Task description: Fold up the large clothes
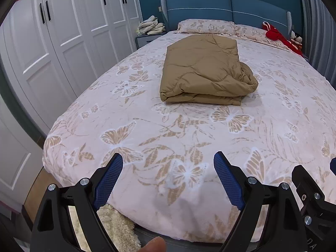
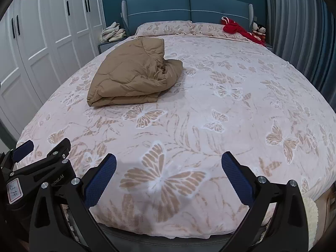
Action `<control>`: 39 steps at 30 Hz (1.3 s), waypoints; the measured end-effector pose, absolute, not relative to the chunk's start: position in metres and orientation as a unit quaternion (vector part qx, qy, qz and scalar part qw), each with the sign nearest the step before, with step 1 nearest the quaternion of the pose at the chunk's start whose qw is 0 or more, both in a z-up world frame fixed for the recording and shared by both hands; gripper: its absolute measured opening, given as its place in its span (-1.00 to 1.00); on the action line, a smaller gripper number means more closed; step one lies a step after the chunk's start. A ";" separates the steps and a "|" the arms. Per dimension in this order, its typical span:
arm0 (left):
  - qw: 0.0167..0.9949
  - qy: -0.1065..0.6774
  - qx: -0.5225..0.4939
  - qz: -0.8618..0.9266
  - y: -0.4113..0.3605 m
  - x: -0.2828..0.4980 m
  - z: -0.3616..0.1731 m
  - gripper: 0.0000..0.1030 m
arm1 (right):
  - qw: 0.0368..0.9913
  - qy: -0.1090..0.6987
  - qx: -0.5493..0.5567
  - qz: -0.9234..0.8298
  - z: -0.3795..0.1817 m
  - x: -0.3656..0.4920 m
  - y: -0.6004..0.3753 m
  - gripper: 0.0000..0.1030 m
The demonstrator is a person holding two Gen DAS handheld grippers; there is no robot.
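Note:
A tan quilted coat [image 1: 201, 69] lies folded in a thick rectangle on the bed [image 1: 147, 126], its hood bunched at the right side. It also shows in the right wrist view [image 2: 134, 77], left of centre. My left gripper [image 1: 168, 163] is open and empty over the foot of the bed, well short of the coat. My right gripper [image 2: 169, 166] is open and empty too, beside the left gripper [image 2: 40, 149] at the bed's foot edge.
White wardrobe doors [image 1: 63, 31] line the left side. A blue headboard [image 1: 226, 8], pillows [image 1: 210, 26], a red garment [image 1: 277, 35] and dolls sit at the far end. A nightstand with folded cloths [image 1: 151, 26] stands far left. Grey curtains [image 2: 298, 21] hang on the right.

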State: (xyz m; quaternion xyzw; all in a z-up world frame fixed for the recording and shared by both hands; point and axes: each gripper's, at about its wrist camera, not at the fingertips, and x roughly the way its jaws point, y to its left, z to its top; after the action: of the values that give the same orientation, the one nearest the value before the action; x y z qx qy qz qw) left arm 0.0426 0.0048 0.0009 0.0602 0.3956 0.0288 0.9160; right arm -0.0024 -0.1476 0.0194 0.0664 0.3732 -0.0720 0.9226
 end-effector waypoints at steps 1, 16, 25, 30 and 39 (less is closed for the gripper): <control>0.916 0.396 0.060 0.029 0.005 0.043 0.001 0.67 | 0.923 0.373 0.067 -0.072 0.019 -0.002 -0.148 0.90; 0.916 0.396 0.060 0.029 0.006 0.043 0.000 0.65 | 0.923 0.372 0.066 -0.073 0.019 -0.003 -0.147 0.90; 0.916 0.396 0.060 0.030 0.006 0.043 0.000 0.65 | 0.923 0.373 0.066 -0.072 0.019 -0.003 -0.147 0.90; 0.916 0.396 0.061 0.030 0.006 0.043 0.001 0.65 | 0.923 0.372 0.066 -0.072 0.019 -0.003 -0.147 0.90; 0.916 0.396 0.060 0.029 0.006 0.043 0.001 0.63 | 0.923 0.372 0.066 -0.072 0.019 -0.003 -0.148 0.90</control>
State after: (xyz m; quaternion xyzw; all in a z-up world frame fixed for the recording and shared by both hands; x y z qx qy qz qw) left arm 0.0429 0.0058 0.0006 0.0604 0.3961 0.0294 0.9157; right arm -0.0029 -0.1475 0.0194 0.0657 0.3718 -0.0717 0.9232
